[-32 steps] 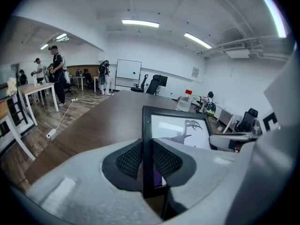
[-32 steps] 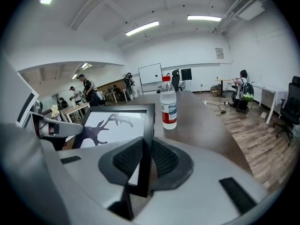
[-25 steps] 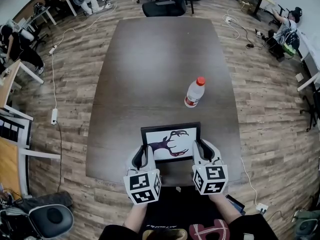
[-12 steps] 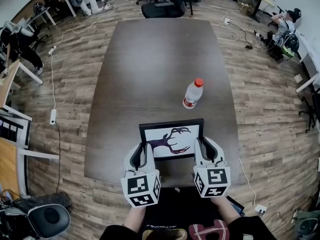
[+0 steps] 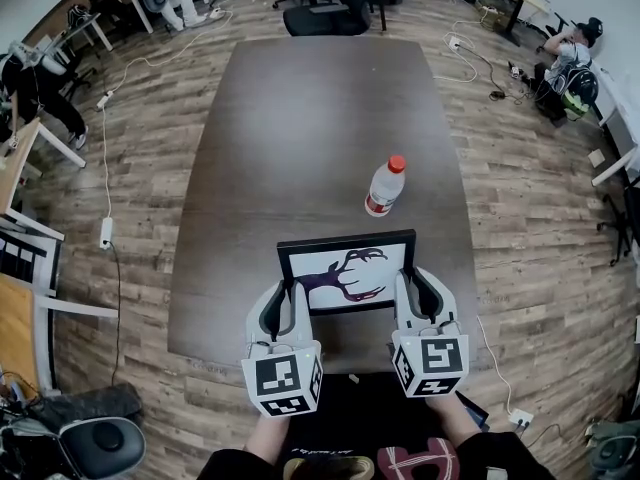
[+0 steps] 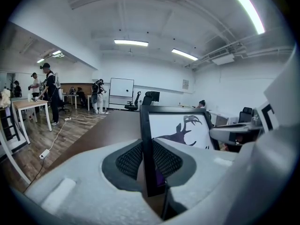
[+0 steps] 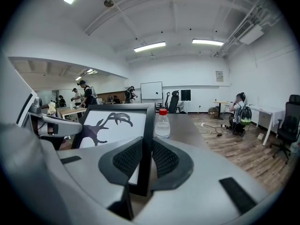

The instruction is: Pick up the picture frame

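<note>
Two grippers pinched the black-framed picture of a dark antlered silhouette on white (image 5: 345, 273) by its side rails. It sat over the near end of the long dark-brown table (image 5: 300, 148), short of the table's 6 o'clock edge. The left gripper (image 5: 286, 303) had its jaws pressed onto the frame's 9 o'clock rail. The right gripper (image 5: 418, 290) was clamped the same way on the 3 o'clock rail. Each gripper view showed a black rail squeezed between ribbed dark pads (image 6: 129, 161), with no gap on either side. The frame stood tilted, its top edge toward 12 o'clock and its face toward the person. Whether its lower edge touched the wood could not be told.

One clear plastic water bottle with a red cap (image 5: 382, 186) stood at about 1 o'clock from the frame, near but apart from it. Beyond the bottle the tabletop ran bare to its 12 o'clock end, where a black office chair (image 5: 330, 8) was drawn up. Wood-plank floor (image 5: 530, 218) surrounded the table, with white cables (image 5: 108, 158) trailing at 9 to 10 o'clock. Desks and people were at the room's far corners.

Both forearms reached out from 6 o'clock, side by side. The marker cubes were nearest the person, and the jaws pointed toward 12 o'clock and slightly downward.
</note>
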